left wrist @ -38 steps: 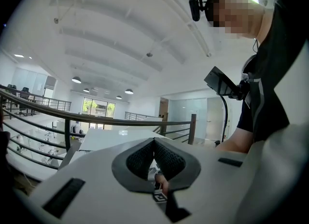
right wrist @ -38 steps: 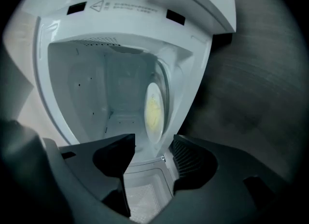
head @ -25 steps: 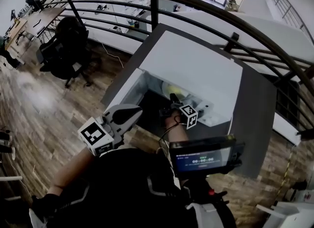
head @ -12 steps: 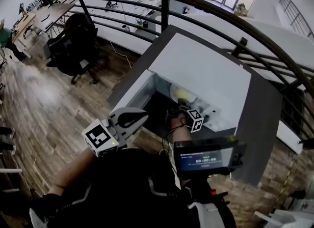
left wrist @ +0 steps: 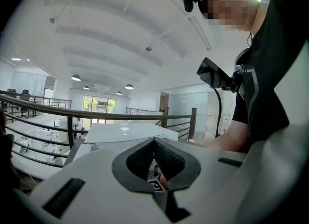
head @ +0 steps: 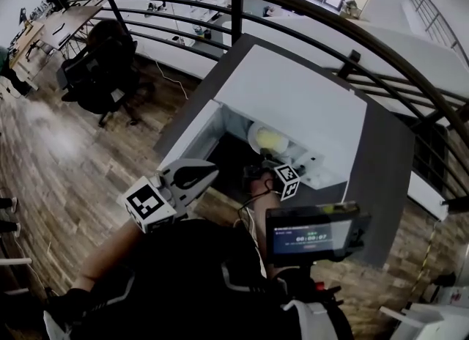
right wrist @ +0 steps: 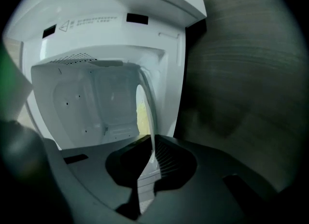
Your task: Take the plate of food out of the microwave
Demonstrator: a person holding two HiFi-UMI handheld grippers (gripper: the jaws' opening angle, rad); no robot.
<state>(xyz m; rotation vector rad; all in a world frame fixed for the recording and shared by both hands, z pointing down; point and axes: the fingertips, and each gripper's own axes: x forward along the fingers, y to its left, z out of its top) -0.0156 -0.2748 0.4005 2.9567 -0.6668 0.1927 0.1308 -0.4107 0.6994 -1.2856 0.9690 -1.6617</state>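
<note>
A white microwave [head: 293, 104] stands on a dark table, its door [head: 187, 137] swung open to the left. Inside lies a pale plate [head: 267, 139] with yellow food [right wrist: 141, 117]. My right gripper [head: 262, 164] reaches into the opening. In the right gripper view its jaws are closing on the plate's thin rim [right wrist: 147, 107], which runs down between the pads at my right gripper [right wrist: 153, 158]. My left gripper [head: 205, 172] hangs in front of the door, shut and holding nothing; its own view shows my left gripper [left wrist: 154, 141] with jaw tips together.
The dark table [head: 381, 185] carries the microwave beside a curved metal railing [head: 308, 16]. A black office chair [head: 102, 67] stands on the wooden floor to the left. A small screen [head: 311, 234] sits on a mount at my chest.
The right gripper has stayed at the microwave's mouth, and the plate with its yellow food now shows a little more at the opening. The left gripper has barely moved.
</note>
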